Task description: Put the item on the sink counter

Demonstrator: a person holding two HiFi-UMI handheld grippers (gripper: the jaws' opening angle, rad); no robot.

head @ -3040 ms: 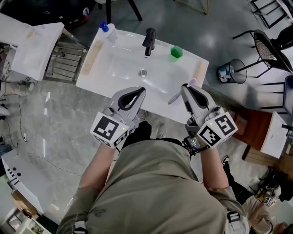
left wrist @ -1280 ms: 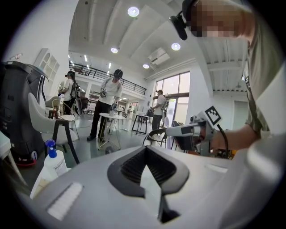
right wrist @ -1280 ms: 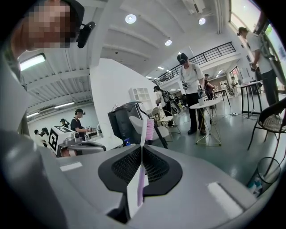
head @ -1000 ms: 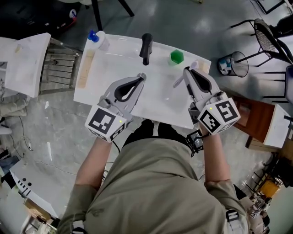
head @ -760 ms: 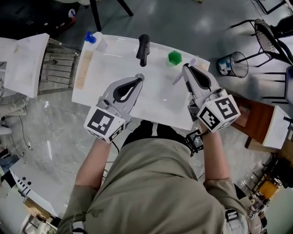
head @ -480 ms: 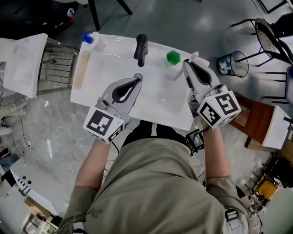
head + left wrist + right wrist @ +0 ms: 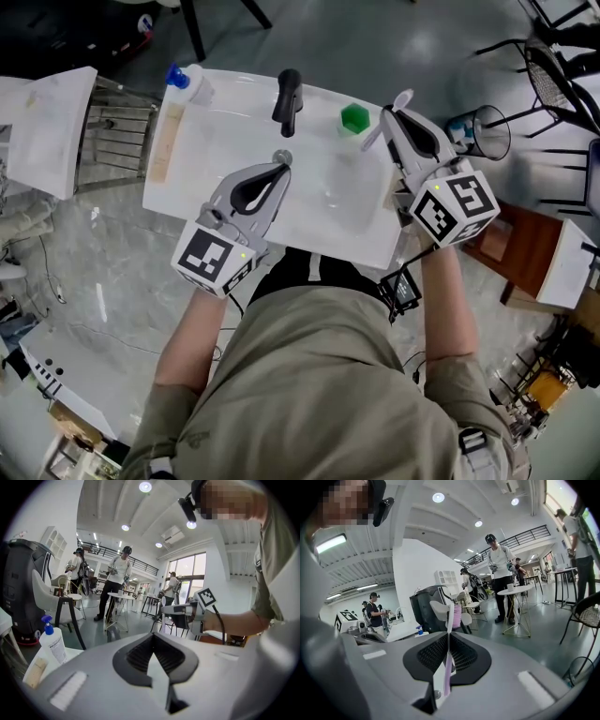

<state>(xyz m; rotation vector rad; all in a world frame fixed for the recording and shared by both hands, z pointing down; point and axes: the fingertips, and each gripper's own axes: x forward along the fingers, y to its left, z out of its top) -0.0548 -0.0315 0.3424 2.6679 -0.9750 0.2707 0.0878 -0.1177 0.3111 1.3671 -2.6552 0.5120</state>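
My right gripper is shut on a toothbrush with a lilac handle. It hangs over the right rear corner of the white sink counter, beside the green cup. In the right gripper view the toothbrush stands up between the jaws, pink bristles at its top. My left gripper is shut with nothing in it, over the basin near the drain. Its jaws meet in the left gripper view.
A black faucet stands at the back of the basin. A bottle with a blue cap is at the rear left corner. A wire bin and chairs are to the right, a metal rack to the left. People stand beyond.
My right gripper has carried the toothbrush to the right and farther back, from over the basin to the counter's right rear corner. The left gripper has hardly moved.
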